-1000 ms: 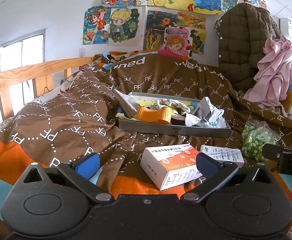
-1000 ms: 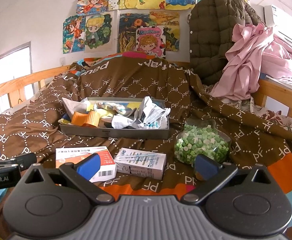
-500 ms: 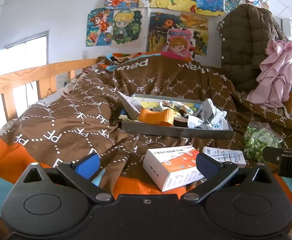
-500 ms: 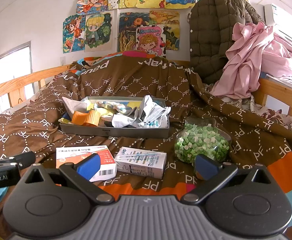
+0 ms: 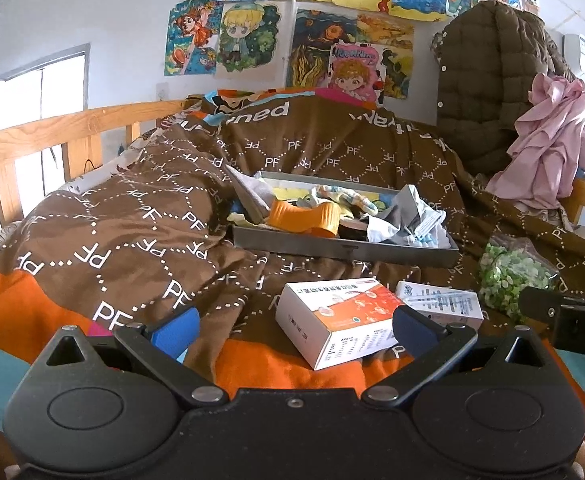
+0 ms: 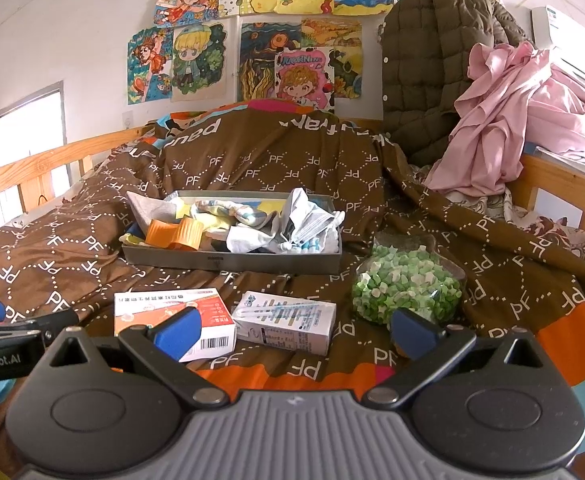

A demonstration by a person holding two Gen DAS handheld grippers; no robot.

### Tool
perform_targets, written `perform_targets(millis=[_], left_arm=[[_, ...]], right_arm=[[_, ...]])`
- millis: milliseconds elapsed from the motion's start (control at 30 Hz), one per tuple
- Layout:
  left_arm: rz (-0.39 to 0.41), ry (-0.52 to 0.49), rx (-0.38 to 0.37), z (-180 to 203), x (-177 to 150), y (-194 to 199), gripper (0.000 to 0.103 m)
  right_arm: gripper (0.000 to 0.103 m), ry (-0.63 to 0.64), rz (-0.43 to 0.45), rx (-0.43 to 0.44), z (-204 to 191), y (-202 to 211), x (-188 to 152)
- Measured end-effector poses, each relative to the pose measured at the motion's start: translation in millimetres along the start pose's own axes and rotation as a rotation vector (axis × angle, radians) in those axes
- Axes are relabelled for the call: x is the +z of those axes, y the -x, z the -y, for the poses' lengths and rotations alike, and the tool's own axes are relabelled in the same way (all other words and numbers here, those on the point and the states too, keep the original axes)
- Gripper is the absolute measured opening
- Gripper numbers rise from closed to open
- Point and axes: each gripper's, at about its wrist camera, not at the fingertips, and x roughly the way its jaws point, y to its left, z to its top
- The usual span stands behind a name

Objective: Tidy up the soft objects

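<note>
Both views are shifting only slightly against the earlier frames: the left gripper (image 5: 294,330) is easing a touch nearer the orange-and-white carton (image 5: 338,322), while the right gripper (image 6: 294,330) is holding almost the same outlook.

Each claw is standing wide open, gripping nothing.

Straight ahead of both claws, beyond the cartons, the grey tray (image 6: 232,260) is sitting on the brown quilt (image 5: 132,220), already holding a jumble of soft things: an orange ribbed piece (image 6: 174,234), a patterned cloth (image 6: 228,210) and crumpled white-grey packets (image 6: 308,220).

Nearer, just ahead of the right claw and between its fingers, a white-and-blue carton (image 6: 284,322) is lying; the bag of green pieces (image 6: 406,286) is sitting just past its right fingertip. The orange-and-white carton is lying between the left claw's fingers, toward the right one.

Judging the step is hard: this scene is fitting either a sorting still under way, with the bag and cartons waiting outside the tray, or a tray already filled. Any next reach would be calling for a gentle, centred closing, since the bag looks loose and likely to sag.
</note>
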Motion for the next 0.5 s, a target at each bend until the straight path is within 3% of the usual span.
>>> perform_targets(millis=[500], left_arm=[[-0.002,0.002,0.01,-0.8,0.4,0.0,0.102]], right_arm=[[0.103,0.0,-0.001,0.001,-0.5,0.2,0.1]])
